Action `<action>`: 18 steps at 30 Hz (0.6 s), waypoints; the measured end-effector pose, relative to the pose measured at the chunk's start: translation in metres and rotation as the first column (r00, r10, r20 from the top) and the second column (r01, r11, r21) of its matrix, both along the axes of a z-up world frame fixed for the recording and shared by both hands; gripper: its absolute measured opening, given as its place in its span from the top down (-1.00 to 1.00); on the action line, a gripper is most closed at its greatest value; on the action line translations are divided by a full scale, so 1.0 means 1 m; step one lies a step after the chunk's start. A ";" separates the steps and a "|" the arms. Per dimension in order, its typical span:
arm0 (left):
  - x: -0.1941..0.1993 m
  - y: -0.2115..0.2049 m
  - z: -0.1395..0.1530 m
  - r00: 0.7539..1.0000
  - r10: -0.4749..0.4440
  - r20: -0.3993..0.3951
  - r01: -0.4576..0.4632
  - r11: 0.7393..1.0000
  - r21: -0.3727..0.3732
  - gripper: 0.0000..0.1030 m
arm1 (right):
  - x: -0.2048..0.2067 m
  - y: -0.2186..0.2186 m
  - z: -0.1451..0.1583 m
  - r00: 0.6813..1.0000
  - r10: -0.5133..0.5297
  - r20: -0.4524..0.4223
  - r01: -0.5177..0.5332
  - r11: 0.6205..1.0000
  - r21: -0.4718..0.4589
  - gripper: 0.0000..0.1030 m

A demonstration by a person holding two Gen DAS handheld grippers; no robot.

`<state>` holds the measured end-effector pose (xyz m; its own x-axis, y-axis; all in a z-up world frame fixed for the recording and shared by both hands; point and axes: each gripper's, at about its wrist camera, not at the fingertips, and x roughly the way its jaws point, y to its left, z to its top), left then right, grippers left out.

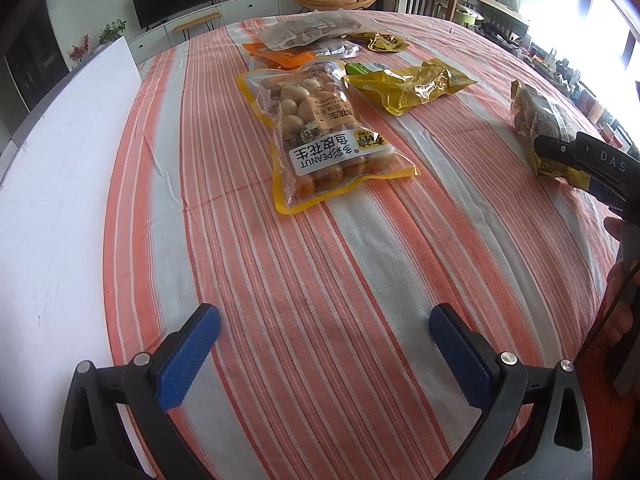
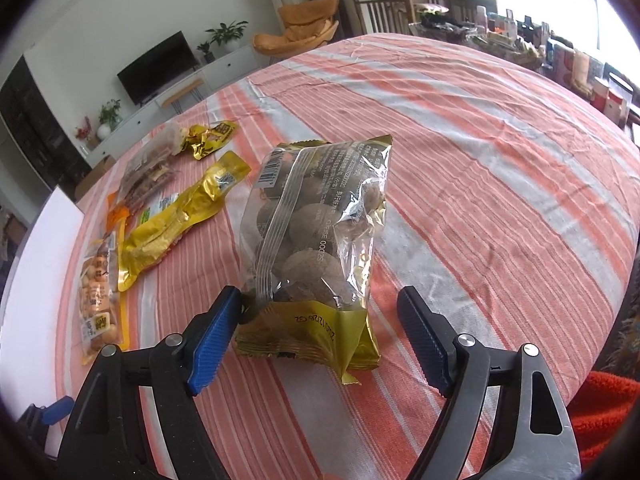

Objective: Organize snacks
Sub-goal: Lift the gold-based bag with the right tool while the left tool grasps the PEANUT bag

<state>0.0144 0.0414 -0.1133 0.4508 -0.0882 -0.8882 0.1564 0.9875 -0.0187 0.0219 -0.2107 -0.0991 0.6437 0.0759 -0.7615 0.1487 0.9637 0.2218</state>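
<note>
the right gripper [image 2: 320, 320] is seen with fingers spread wide around the gold cookie bag [image 2: 316, 240], gripping nothing; the bag lies alone on the striped counter [image 2: 500, 168], apart from the others. the left gripper [image 1: 324, 356] is held open and empty. the peanut bag [image 1: 324, 136] and yellow pouch [image 1: 412, 86] are clustered beyond, nothing blocking.

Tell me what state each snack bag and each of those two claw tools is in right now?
Left gripper: open, empty, above bare tablecloth.
Right gripper: open, jaws either side of the walnut bag's near end, not squeezing it.
Walnut bag: sealed, lying apart from the others.
Peanut bag: sealed, lying flat.
Yellow foil pouch: sealed, crumpled.
Far pile of bags: stacked, overlapping.
</note>
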 end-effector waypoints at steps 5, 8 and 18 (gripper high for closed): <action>0.000 0.000 0.000 1.000 0.000 0.000 0.000 1.000 0.000 -1.00 | -0.006 -0.002 0.005 1.000 0.002 0.000 -0.002 1.000 0.000 -0.60; 0.000 0.000 0.000 1.000 0.000 -0.001 0.000 1.000 0.000 -1.00 | -0.010 -0.003 0.007 1.000 0.002 0.001 -0.002 1.000 0.000 -0.60; 0.002 0.001 0.001 1.000 0.002 -0.024 -0.002 1.000 0.002 -1.00 | -0.012 -0.007 0.009 1.000 0.005 0.004 -0.005 1.000 0.003 -0.60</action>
